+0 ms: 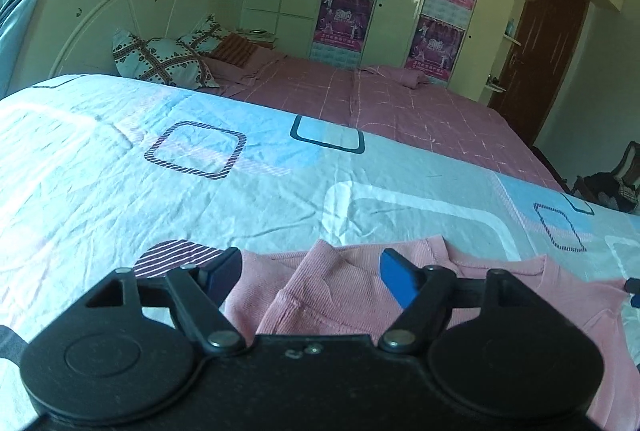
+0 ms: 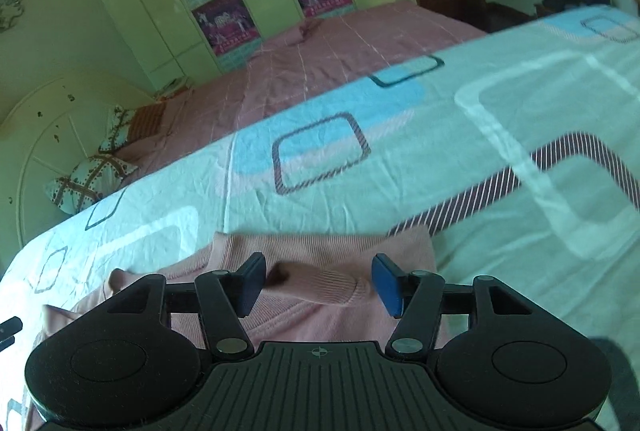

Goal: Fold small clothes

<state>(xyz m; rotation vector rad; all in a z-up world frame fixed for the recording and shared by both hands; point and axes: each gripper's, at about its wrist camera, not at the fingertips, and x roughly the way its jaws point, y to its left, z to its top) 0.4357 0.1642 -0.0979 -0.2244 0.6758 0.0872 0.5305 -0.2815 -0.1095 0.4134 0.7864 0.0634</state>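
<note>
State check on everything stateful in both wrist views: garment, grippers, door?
pink top: lying on the bed sheet, a sleeve folded across it, not gripped
left gripper: open, pads clear of cloth
right gripper: open, sleeve cuff between pads, unpinched
brown door: shut

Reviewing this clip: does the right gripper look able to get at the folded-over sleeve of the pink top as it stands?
Probably yes. The right gripper stands open with the sleeve of the pink top lying right between its fingers, nothing over it. The pads do not look pressed on the cloth yet.
</note>
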